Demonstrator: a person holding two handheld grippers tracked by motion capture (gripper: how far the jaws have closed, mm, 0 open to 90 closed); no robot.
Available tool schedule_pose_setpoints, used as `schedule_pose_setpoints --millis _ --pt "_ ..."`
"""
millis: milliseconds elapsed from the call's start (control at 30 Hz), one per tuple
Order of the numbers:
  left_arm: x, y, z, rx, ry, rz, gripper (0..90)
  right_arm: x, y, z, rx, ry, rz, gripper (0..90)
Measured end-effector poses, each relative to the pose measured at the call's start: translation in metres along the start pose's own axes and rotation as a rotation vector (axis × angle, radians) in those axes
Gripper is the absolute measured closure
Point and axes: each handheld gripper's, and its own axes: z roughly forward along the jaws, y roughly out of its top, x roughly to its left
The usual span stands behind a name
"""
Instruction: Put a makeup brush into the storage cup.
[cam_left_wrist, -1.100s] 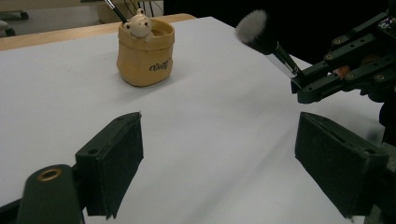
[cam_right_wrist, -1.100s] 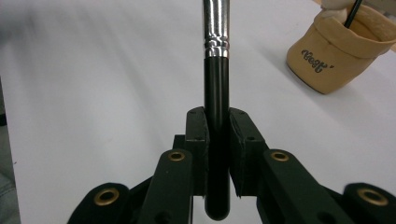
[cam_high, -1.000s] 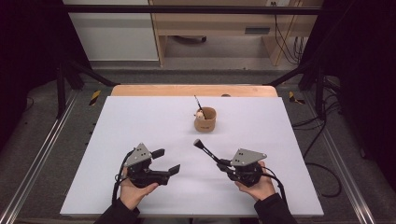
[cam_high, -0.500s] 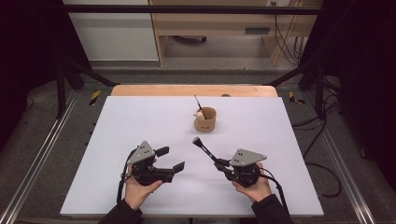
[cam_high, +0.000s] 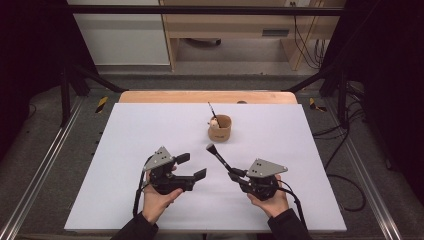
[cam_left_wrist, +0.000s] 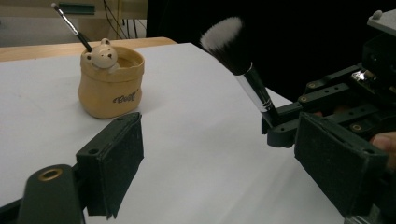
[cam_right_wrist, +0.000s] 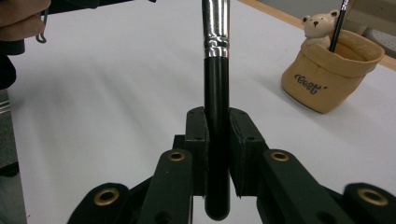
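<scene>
A tan fabric-look pot (cam_high: 220, 129) with a small bear figure on its rim stands on the white table, a thin brush (cam_high: 212, 110) leaning in it. My right gripper (cam_high: 234, 173) is shut on the black handle of a large makeup brush (cam_high: 218, 157). The brush's bristle head points up and away toward the pot. In the right gripper view the handle (cam_right_wrist: 216, 93) sits clamped between the two pads, the pot (cam_right_wrist: 329, 70) beyond at the right. My left gripper (cam_high: 191, 166) is open with nothing in it, its jaws facing the brush (cam_left_wrist: 243, 65) and the pot (cam_left_wrist: 110, 83).
The white table top (cam_high: 125, 140) has a wooden strip along its far edge (cam_high: 200, 96). Metal frame rails run down both sides, with cables on the floor at the right (cam_high: 345, 135). A wooden bench stands behind the table.
My left gripper has edged right toward the brush, jaws still apart. The right gripper with the brush has shifted slightly left and forward.
</scene>
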Motion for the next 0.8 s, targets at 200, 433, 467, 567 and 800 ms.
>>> schedule_pose_setpoints --millis 200,433,467,567,800 --pt "-0.005 0.004 0.007 -0.011 -0.014 -0.003 15.2 0.001 0.002 -0.002 -0.019 -0.002 0.005 79.7" --pt "-0.008 0.007 0.013 -0.026 -0.021 -0.015 15.5 0.002 0.003 -0.001 -0.028 0.000 0.009 79.7" --pt "-0.008 0.007 0.014 -0.027 -0.021 -0.015 15.6 0.002 0.003 -0.001 -0.029 0.002 0.009 79.7" --pt "-0.009 0.008 0.017 -0.035 -0.029 -0.024 16.1 0.004 0.004 -0.001 -0.035 0.005 0.010 79.7" --pt "-0.011 0.009 0.023 -0.050 -0.043 -0.048 17.7 0.005 0.006 -0.001 -0.043 0.006 0.008 79.7"
